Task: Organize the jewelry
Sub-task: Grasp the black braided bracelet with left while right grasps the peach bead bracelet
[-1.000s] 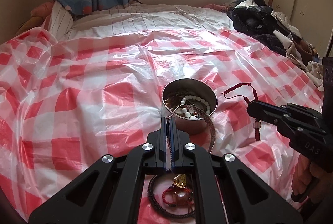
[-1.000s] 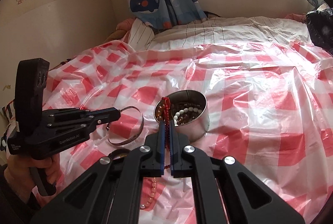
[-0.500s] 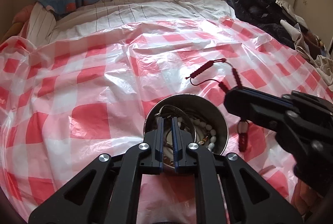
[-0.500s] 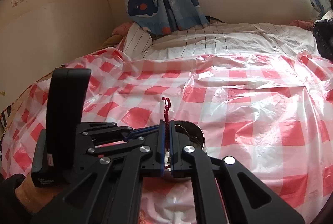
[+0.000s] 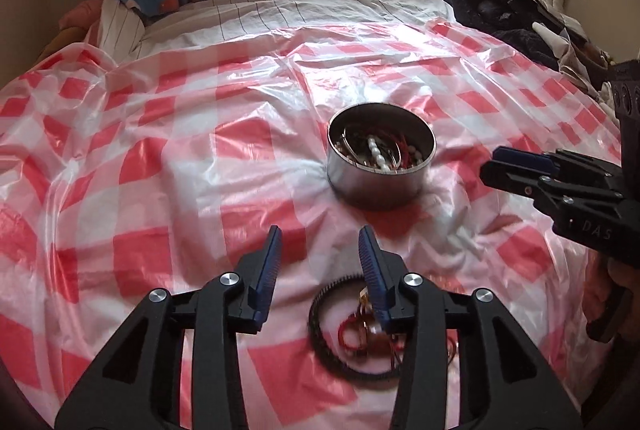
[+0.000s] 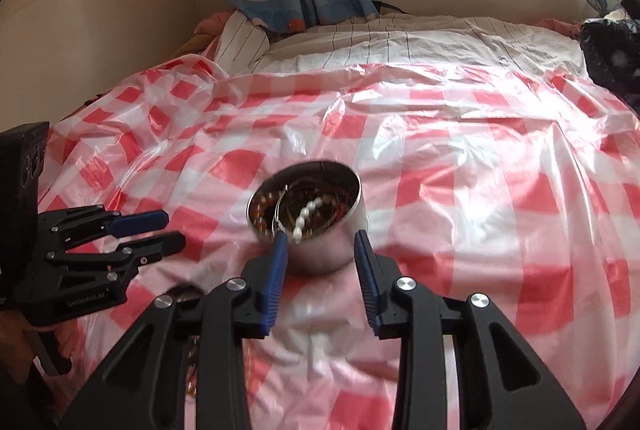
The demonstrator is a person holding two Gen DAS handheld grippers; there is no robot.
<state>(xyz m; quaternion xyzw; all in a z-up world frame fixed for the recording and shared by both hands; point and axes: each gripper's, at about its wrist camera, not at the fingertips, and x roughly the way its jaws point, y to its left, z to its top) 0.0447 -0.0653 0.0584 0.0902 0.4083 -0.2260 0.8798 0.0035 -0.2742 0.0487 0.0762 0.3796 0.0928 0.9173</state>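
Left wrist: upright tin (image 5: 380,166), mouth upward.

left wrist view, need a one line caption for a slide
Open left gripper above a black bracelet, metal tin of jewelry ahead on the checkered sheet, open right gripper beside it.

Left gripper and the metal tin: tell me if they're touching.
Apart. In the left wrist view the open left gripper sits short of the metal tin, with a strip of red-checked plastic sheet visible between its fingertips and the tin's base.
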